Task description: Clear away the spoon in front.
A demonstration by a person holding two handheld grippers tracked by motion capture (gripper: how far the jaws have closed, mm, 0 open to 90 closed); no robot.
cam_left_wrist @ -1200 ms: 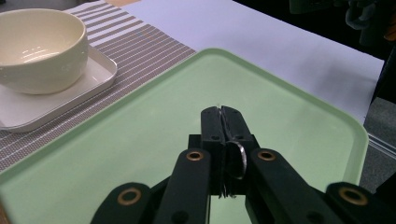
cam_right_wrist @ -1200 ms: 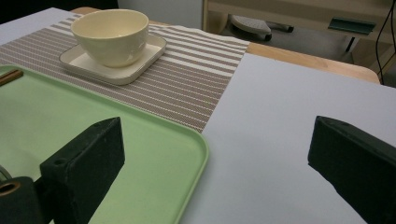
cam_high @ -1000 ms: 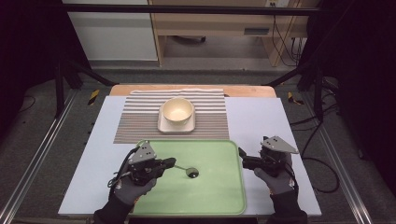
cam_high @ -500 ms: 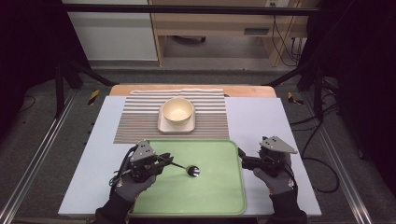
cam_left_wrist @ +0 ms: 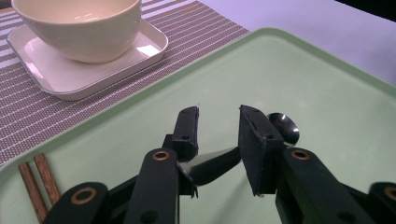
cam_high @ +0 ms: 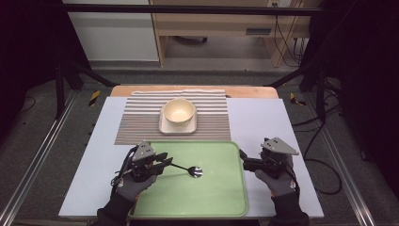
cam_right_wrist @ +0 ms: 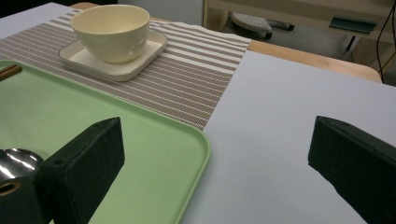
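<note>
- Left gripper (cam_high: 162, 163): low over the tray (cam_high: 221, 197) at its 9 o'clock edge; jaws part-spread and just been opening, the spoon (cam_high: 188, 169) handle lying between them, pads not pressing it.
- Spoon: flat on the tray, bowl end toward 3 o'clock.
- Right gripper (cam_high: 245, 162): spread wide, holding nothing, at the tray's 3 o'clock rim.
- Bowl (cam_high: 179, 112): on a square plate (cam_high: 165, 127) at 12 o'clock.
- Chopsticks (cam_left_wrist: 39, 184): on the tray near the left gripper.
</note>
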